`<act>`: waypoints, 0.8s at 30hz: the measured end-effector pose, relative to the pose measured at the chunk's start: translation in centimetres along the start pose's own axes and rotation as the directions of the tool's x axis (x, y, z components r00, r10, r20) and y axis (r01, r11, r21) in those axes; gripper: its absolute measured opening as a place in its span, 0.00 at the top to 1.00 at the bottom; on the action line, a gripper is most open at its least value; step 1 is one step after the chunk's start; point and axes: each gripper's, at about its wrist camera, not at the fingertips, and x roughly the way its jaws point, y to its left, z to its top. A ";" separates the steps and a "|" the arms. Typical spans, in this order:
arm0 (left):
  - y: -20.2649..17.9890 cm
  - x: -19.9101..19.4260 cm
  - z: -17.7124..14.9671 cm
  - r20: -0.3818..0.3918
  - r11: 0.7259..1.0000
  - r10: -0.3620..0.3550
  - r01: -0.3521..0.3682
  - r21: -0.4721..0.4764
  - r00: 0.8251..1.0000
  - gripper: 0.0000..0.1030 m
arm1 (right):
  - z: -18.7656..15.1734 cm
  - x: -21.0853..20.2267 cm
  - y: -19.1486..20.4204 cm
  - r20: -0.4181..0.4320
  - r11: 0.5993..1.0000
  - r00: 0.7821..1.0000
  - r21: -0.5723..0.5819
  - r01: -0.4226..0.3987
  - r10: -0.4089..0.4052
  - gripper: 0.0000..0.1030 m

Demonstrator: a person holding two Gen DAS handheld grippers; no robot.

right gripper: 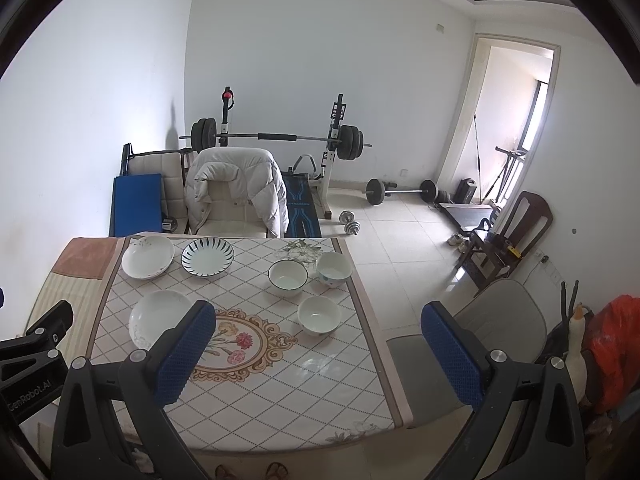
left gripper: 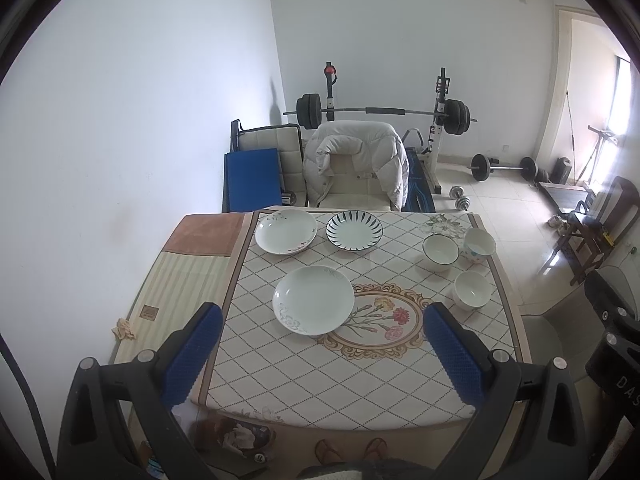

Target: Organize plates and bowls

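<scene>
While every dish lies loose and single on the worktop [left gripper: 420, 380], nothing is sorted; task reads as not begun.
Left claw [left gripper: 322, 354] and right claw [right gripper: 320, 354] both gape wide, empty, hovering at the 6 o'clock edge. Plates: floral-sprig plate [left gripper: 286, 231] at 11, striped-rim plate [left gripper: 354, 229] at 12, white plate [left gripper: 313, 300] centre. Bowls apart around 2: dark-rimmed bowl [left gripper: 440, 252], dotted bowl [left gripper: 479, 244], plain white bowl [left gripper: 472, 290]. All stacking remains.

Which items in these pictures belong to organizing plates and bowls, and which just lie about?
Job:
striped plate
far floral plate
near floral plate
dark-rimmed bowl
dotted bowl
plain bowl

Lying about:
crumpled paper
white jacket
barbell
dumbbell
</scene>
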 end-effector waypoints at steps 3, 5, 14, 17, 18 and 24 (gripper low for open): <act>0.0 -0.2 -0.1 0.000 1.000 -0.001 0.001 0.001 1.000 0.00 | -0.1 0.1 0.0 0.000 1.000 1.000 0.000 0.001 -0.001 0.00; -0.1 -0.3 -0.1 -0.002 1.000 -0.002 0.002 -0.003 1.000 0.00 | -0.3 0.0 0.0 0.001 1.000 1.000 0.000 0.001 -0.001 0.00; -0.3 -0.2 -0.3 -0.002 1.000 0.001 -0.001 -0.005 1.000 0.00 | -0.3 0.3 -0.1 -0.001 1.000 1.000 0.002 -0.002 0.002 0.00; -0.4 0.0 -0.2 -0.005 1.000 0.000 0.000 -0.003 1.000 0.00 | -0.4 0.3 -0.1 -0.005 1.000 1.000 0.005 -0.006 0.006 0.00; -0.4 0.0 -0.2 -0.004 1.000 0.000 0.000 -0.003 1.000 0.00 | -0.4 0.4 0.0 -0.006 1.000 1.000 0.005 -0.006 0.006 0.00; -0.4 0.1 -0.2 0.002 1.000 0.002 -0.002 -0.002 1.000 0.00 | -0.4 0.9 0.2 -0.007 1.000 1.000 0.002 -0.003 0.003 0.00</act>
